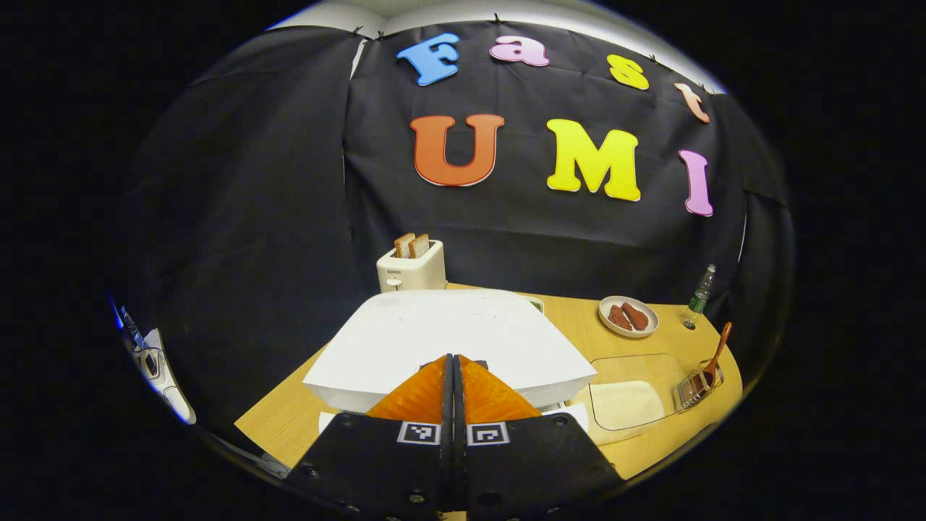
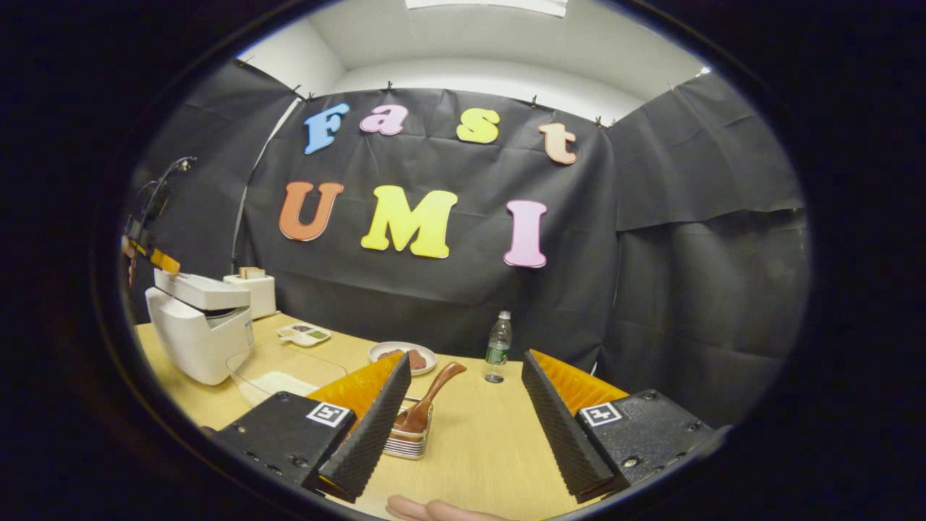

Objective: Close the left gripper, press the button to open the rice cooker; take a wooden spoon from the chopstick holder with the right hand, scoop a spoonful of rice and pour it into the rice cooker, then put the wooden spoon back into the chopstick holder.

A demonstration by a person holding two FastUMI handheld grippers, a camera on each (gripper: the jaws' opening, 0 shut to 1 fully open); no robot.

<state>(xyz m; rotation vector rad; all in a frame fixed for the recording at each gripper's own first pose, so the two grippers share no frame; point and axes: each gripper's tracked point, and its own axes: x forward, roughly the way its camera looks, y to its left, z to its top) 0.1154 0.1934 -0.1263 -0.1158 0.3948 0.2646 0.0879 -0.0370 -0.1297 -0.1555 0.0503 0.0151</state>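
Observation:
The white rice cooker [image 1: 448, 340] stands right in front of my left gripper [image 1: 452, 359], which is shut with its tips at the lid's front edge. In the right gripper view the rice cooker [image 2: 199, 329] has its lid tilted up a little, a dark gap beneath it, and the left gripper [image 2: 160, 259] sits just above the lid. A wooden spoon [image 2: 434, 391] leans in the clear chopstick holder [image 2: 406, 440], just ahead of and beside one finger of my open right gripper [image 2: 466, 362]. A clear container of rice [image 2: 278, 376] lies beside the cooker.
A toaster [image 1: 411, 269] with bread stands behind the cooker. A plate of brown food [image 2: 402, 354], a water bottle [image 2: 497, 347] and a small dish tray [image 2: 304, 333] sit toward the back. Part of a hand [image 2: 434, 510] shows at the near table edge.

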